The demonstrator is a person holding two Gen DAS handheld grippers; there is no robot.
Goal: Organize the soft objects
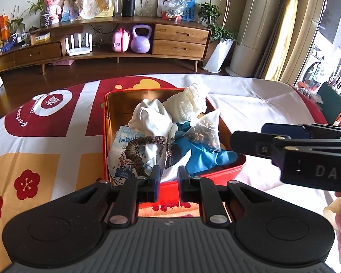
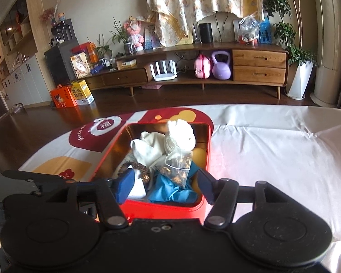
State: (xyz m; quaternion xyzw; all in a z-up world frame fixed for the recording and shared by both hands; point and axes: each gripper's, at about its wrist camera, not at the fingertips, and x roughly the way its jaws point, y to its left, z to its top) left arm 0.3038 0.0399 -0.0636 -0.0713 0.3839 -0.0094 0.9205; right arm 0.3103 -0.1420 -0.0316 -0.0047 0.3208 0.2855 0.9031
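Behind the table, a long wooden sideboard (image 2: 193, 68) was seen against the wall, with a purple kettlebell (image 2: 221, 66) and a pink case (image 2: 201, 66) on its lower shelf and a potted plant (image 2: 300, 77) at its right end. A cloth (image 2: 272, 147), white on one side and printed in red and yellow on the other, covered the table. On it stood a red tin (image 1: 216, 170), filled with soft things: a white cloth (image 1: 152, 118), a cream knitted piece (image 1: 191, 102), a blue glove (image 1: 202, 157), a brown hair tie (image 1: 136, 152) and a mesh tea bag (image 1: 204, 132) lying on top. The left gripper (image 1: 168, 179) was held over the tin's near edge, its jaws nearly closed on nothing. The right gripper (image 2: 166, 186) was held above the tin's near end with jaws spread and empty, the tea bag just ahead of them.
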